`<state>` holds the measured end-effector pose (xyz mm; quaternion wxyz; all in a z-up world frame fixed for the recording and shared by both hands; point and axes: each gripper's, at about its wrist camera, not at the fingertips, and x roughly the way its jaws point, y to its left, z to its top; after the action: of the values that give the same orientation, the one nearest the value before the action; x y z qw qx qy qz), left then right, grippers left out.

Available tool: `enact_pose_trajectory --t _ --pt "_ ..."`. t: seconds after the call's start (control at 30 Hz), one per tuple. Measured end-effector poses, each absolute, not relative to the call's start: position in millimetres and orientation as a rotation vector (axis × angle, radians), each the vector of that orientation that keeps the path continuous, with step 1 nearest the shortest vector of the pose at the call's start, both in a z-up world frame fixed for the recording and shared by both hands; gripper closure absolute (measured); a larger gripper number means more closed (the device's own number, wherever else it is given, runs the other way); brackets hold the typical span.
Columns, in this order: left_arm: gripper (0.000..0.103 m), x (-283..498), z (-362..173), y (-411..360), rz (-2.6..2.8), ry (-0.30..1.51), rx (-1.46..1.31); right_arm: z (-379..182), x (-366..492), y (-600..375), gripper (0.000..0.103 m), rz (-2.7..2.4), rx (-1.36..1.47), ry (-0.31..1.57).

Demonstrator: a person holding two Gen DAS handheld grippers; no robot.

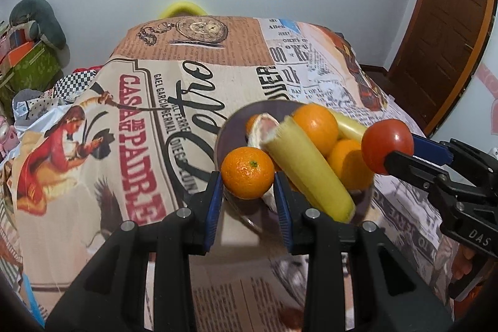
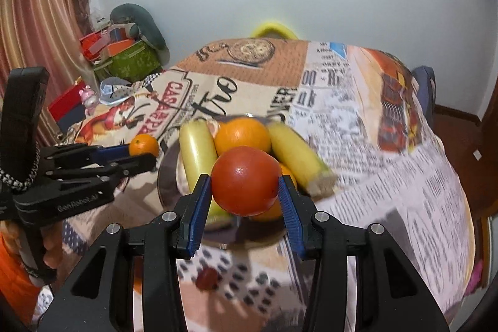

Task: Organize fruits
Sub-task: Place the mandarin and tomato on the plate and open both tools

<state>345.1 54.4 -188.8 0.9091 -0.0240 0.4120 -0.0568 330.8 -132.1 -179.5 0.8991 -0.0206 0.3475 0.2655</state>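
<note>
My left gripper (image 1: pixel 248 176) is shut on a small mandarin (image 1: pixel 247 172), held just above the near left rim of a glass bowl (image 1: pixel 221 142). The bowl holds bananas (image 1: pixel 306 170), oranges (image 1: pixel 316 125) and a peeled fruit piece (image 1: pixel 264 129). My right gripper (image 2: pixel 246 192) is shut on a red tomato (image 2: pixel 246 180), raised over the bowl (image 2: pixel 166 176) with its bananas (image 2: pixel 199 151) and an orange (image 2: pixel 242 134). In the left wrist view the tomato (image 1: pixel 387 145) hangs at the bowl's right side. The right wrist view shows the mandarin (image 2: pixel 143 145) to the left of the bowl.
A printed tablecloth (image 1: pixel 140 120) covers the table. A small dark red fruit (image 2: pixel 208 277) lies on the cloth near the front edge. A yellow chair back (image 1: pixel 182 9) stands behind the table, boxes and cushions (image 2: pixel 124 52) are piled at the left, and a wooden door (image 1: pixel 448 52) is at the right.
</note>
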Motion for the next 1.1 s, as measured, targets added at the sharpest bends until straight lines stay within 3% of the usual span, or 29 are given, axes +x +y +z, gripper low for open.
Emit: enact_pose_trajectory --t 0.37,1.1 --pt "0.070 378.3 -214.9 64.5 -0.122 0.906 -0.070 -196.4 345.6 -106.6 0.062 0.567 -0.093 0.720" --pt "0.062 344.7 -186.6 50.5 -0.130 0.874 -0.016 -185.5 329.2 -119.2 0.053 0.552 -0.108 0.723"
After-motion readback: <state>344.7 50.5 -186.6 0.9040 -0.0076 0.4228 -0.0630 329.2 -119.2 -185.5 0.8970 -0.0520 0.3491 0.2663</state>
